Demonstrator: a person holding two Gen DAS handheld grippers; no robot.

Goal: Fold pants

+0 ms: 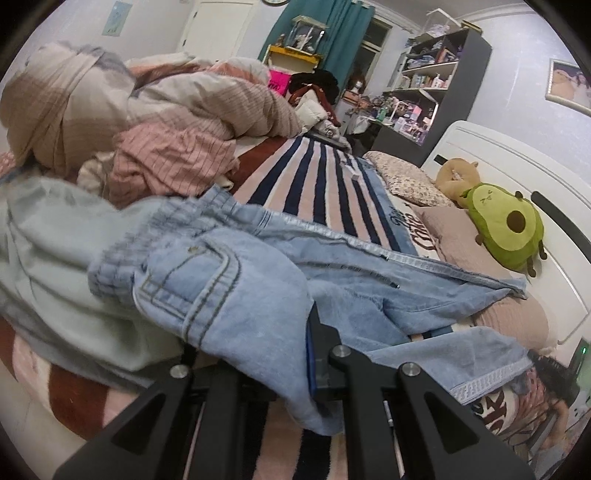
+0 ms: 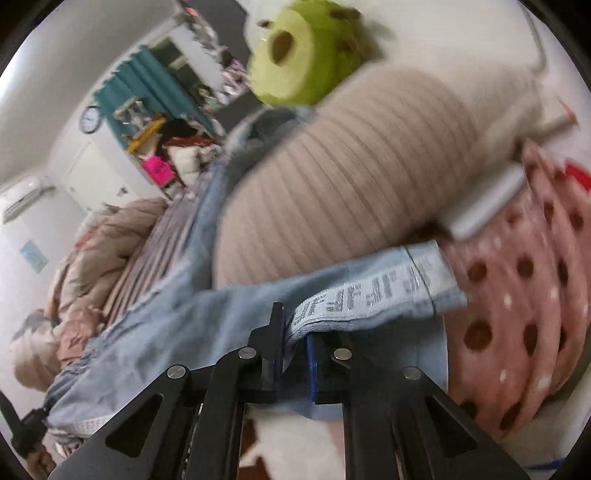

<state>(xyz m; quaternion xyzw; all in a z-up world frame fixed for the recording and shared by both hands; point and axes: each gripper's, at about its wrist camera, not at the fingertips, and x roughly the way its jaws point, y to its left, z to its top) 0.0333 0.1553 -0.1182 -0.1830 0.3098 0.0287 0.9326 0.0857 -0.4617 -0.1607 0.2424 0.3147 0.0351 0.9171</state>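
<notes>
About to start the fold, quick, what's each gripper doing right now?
Left gripper: shut on the jeans near the waistband.
Right gripper: shut on the jeans' leg hem.

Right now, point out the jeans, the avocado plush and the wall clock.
jeans (image 1: 207, 273): left wrist view, pocket panel.
avocado plush (image 1: 506, 229): left wrist view, green body beside the pit.
wall clock (image 2: 90, 119): right wrist view, dial.

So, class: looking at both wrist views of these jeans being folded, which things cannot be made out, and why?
- Left tongs: the jeans drape over them, hiding one finger and the grip.
- Right wrist view: motion blur makes the print on the hem label unreadable.
- Avocado plush: blurred there.
- Wall clock: cut off by the left view's top edge.
</notes>
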